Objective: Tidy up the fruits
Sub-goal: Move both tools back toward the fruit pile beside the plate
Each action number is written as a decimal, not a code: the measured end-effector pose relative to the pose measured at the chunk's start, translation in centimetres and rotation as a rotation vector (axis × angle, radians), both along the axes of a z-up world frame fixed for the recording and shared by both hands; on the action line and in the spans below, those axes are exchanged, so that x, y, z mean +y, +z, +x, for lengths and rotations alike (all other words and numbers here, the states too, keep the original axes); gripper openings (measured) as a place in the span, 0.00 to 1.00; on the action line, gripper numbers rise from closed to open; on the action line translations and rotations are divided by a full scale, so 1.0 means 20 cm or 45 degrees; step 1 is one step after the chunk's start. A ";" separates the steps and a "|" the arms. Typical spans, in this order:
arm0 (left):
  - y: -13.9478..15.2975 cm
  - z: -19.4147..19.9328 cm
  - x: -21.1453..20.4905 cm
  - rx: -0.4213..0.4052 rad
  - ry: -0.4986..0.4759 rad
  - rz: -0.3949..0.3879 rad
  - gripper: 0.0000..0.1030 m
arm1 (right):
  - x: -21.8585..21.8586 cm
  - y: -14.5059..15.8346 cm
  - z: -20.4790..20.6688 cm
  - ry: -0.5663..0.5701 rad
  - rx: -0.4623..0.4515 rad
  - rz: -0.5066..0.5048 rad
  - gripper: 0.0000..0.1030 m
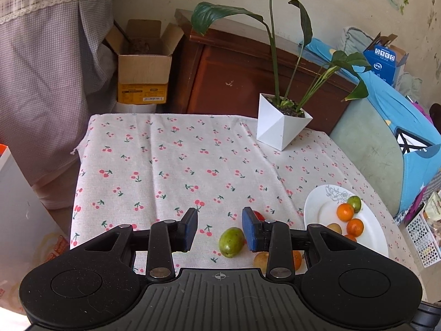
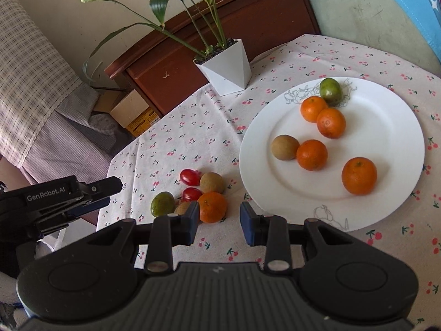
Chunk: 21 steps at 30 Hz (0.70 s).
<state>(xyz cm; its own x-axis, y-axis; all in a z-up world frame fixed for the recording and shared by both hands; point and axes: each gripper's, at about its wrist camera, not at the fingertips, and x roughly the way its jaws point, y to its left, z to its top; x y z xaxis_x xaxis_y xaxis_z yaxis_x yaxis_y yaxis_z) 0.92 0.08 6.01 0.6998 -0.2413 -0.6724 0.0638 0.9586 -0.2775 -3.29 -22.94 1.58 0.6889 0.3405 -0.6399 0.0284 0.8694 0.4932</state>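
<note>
1. While both tools are hovering low over the cloth (image 1: 171, 165), the left gripper (image 1: 220, 227) is standing with its jaws spread and nothing between them; the green fruit (image 1: 231, 242) is lying just ahead and slightly right of the gap's middle, close to the right pad.
2. That fruit's long axis is running roughly along the fingers, tilted a little, so I judge a small shift right would be putting the pads on its narrow flanks.
3. The right gripper (image 2: 219, 222) is also holding its jaws wide apart and empty; an orange (image 2: 212, 207) is sitting just ahead, toward its left finger, partly hidden by it.
4. Around that orange the loose pile is clustering: two red tomatoes (image 2: 190, 177), a brown fruit (image 2: 211, 183), a smaller brown one, and the green fruit at the pile's left end.
5. Further right, the plate (image 2: 391, 127) is already carrying four oranges, one brown fruit and one green fruit.
6. The left tool seems nearer the green fruit, the right nearer the orange and the plate.
7. The planter (image 1: 281, 127) is standing well apart at the table's far side.
</note>
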 end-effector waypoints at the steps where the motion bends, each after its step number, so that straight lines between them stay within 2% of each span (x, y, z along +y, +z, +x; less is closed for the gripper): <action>1: -0.01 0.00 0.00 0.003 -0.003 0.000 0.33 | 0.01 -0.01 0.01 0.003 0.003 -0.003 0.33; 9: -0.07 0.00 0.00 0.034 -0.027 -0.003 0.32 | 0.05 -0.05 0.06 -0.027 0.016 -0.043 0.33; 12: -0.10 0.01 0.00 0.045 -0.030 -0.007 0.32 | 0.05 -0.06 0.08 -0.036 0.024 -0.003 0.33; 21: -0.14 0.02 -0.03 0.059 -0.066 -0.020 0.32 | 0.12 -0.09 0.12 -0.005 0.039 0.005 0.33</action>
